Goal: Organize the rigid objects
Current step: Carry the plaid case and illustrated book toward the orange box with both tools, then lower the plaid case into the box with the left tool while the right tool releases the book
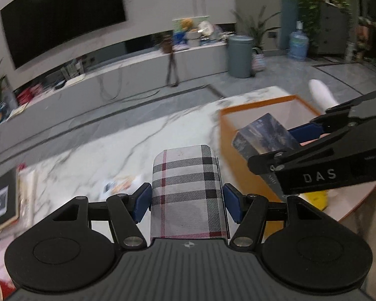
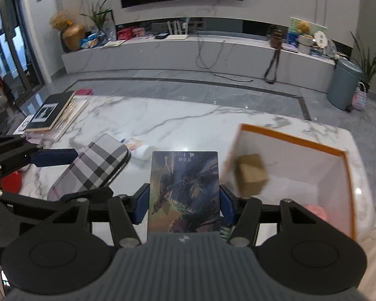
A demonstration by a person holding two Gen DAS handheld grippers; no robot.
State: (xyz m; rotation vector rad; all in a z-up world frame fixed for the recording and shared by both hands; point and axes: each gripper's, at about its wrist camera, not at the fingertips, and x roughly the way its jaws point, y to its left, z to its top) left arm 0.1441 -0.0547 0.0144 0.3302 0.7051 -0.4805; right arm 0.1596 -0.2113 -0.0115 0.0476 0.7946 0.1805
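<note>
My left gripper (image 1: 186, 202) is shut on a plaid glasses case (image 1: 186, 190), held above the marble table (image 1: 112, 145). The case also shows in the right wrist view (image 2: 97, 168), at my left. My right gripper (image 2: 184, 204) is shut on a dark blue illustrated box (image 2: 184, 190), held just left of the open orange-rimmed box (image 2: 288, 136). In the left wrist view the blue box (image 1: 265, 135) hangs over the near corner of the orange box (image 1: 238, 155). A small brown cardboard box (image 2: 250, 175) lies inside the orange box.
A stack of books (image 2: 52, 113) lies at the table's far left corner. Some papers (image 2: 137, 145) lie on the table between the grippers. A red object (image 2: 11, 184) sits at the left edge. A grey bin (image 2: 344, 85) stands on the floor beyond.
</note>
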